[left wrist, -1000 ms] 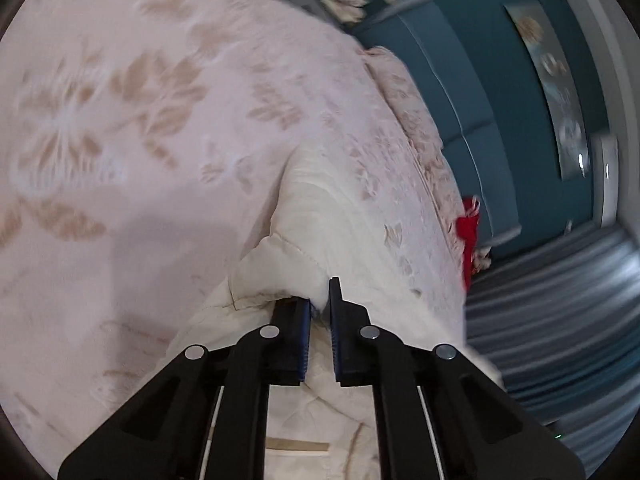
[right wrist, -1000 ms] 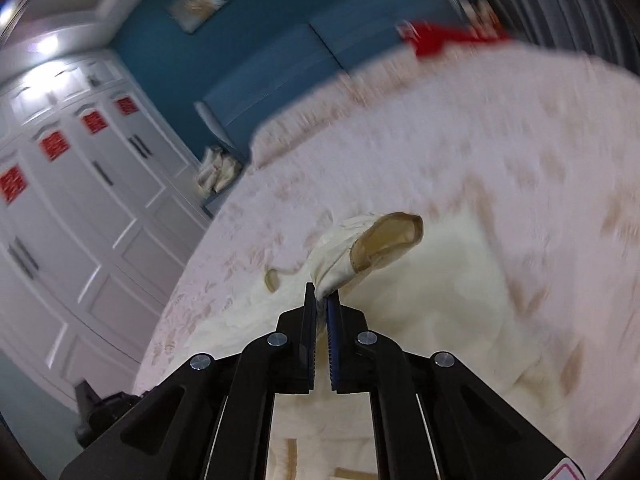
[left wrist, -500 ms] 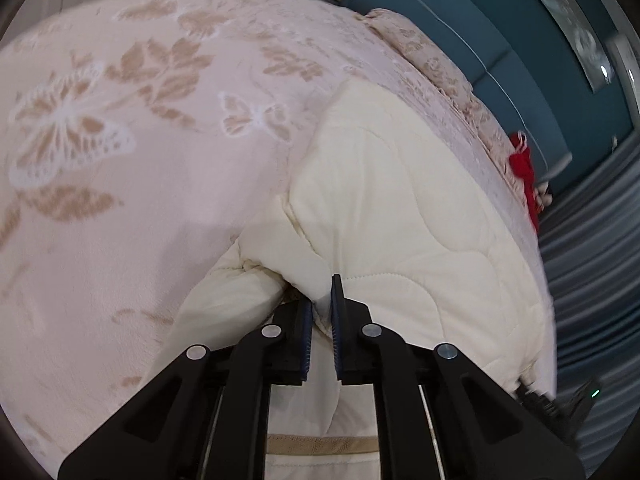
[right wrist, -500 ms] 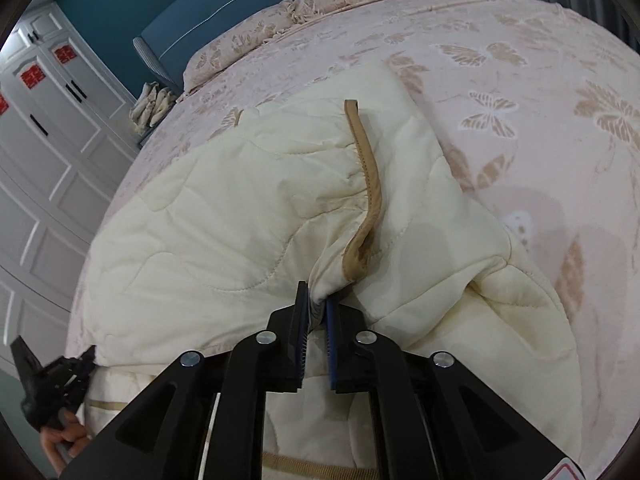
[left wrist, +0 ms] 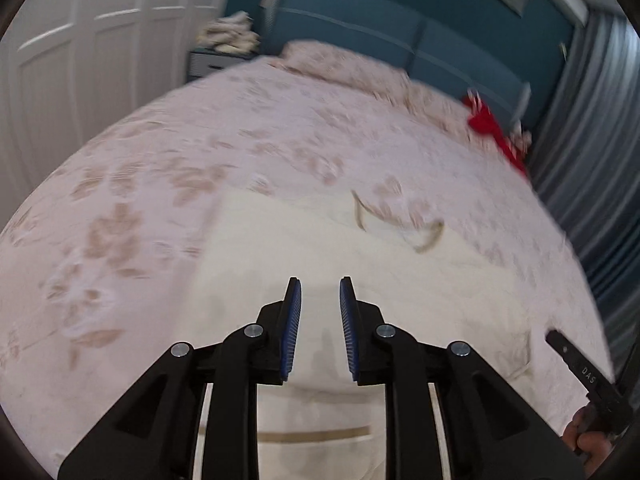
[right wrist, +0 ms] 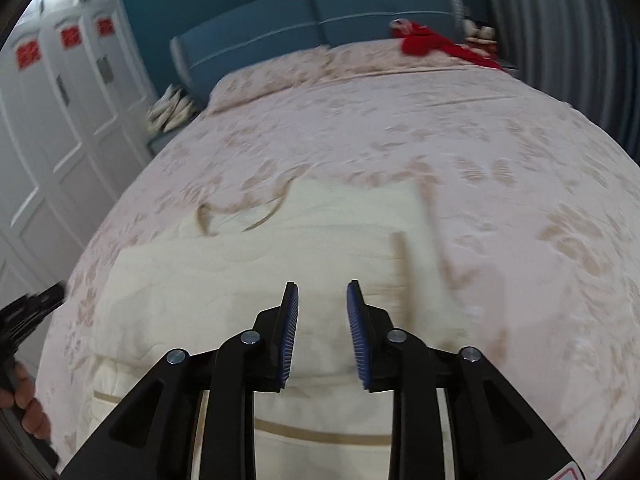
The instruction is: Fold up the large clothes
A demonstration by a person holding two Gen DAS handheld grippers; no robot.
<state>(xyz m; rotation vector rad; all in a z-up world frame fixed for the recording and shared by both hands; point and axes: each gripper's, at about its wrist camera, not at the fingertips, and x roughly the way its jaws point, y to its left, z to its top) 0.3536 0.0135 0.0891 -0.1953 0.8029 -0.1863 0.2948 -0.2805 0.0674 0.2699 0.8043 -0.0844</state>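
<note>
The cream quilted padded garment with tan trim (right wrist: pixel 248 280) lies folded over itself on the bed with the pink floral-patterned cover (right wrist: pixel 500 152), its tan-edged neckline at about eleven o'clock in the right wrist view and one o'clock in the left. The left gripper (left wrist: pixel 320 300) hovers above it with jaws opening and nothing between them. The right gripper (right wrist: pixel 322 304) is likewise opening and empty.

By its look, the garment is soft, puffy and fairly light. It should hold a crease poorly and spring back, so a fold will likely need pressing flat. A thin single layer may slip. The firmer holds seem to be the stitched tan hem band at six o'clock and the outer corners.
</note>
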